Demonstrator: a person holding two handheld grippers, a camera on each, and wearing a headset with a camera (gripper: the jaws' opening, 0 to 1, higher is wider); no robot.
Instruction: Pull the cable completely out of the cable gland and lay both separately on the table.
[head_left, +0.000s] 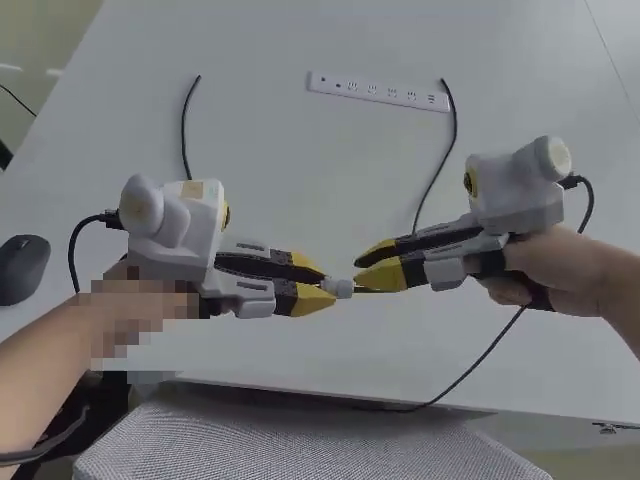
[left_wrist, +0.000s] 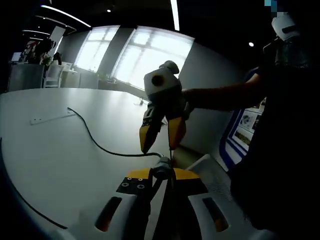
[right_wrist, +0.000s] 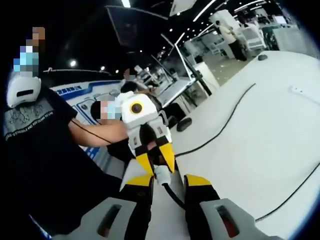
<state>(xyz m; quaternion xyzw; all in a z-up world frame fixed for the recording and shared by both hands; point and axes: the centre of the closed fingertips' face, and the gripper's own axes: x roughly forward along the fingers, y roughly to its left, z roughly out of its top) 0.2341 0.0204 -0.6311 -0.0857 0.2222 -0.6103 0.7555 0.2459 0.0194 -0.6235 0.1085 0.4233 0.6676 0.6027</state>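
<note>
- My left gripper (head_left: 327, 287) is clamped on the cable gland (head_left: 342, 288), a small pale fitting pinched between my yellow fingertips, its end poking out toward the other gripper
- My right gripper (head_left: 358, 274) faces it tip to tip, jaws a modest way apart; in the right gripper view the black cable (right_wrist: 170, 191) leaves the gland and runs back through that gap, and I cannot see either pad pressing on it
- The cable is not out of the gland yet: the two are joined, held in the air between my grippers over the near part of the white table (head_left: 300, 170)
- My right hand (head_left: 550, 268) wraps the right gripper's handle, well clear of the jaws
- On the table beyond lie a white power strip (head_left: 378, 91) near the far side, a loose black lead (head_left: 185, 125) off to its left, a second lead (head_left: 447, 140) curving from the strip's right end down toward my right gripper, and a dark mouse (head_left: 22, 265) at the left edge
</note>
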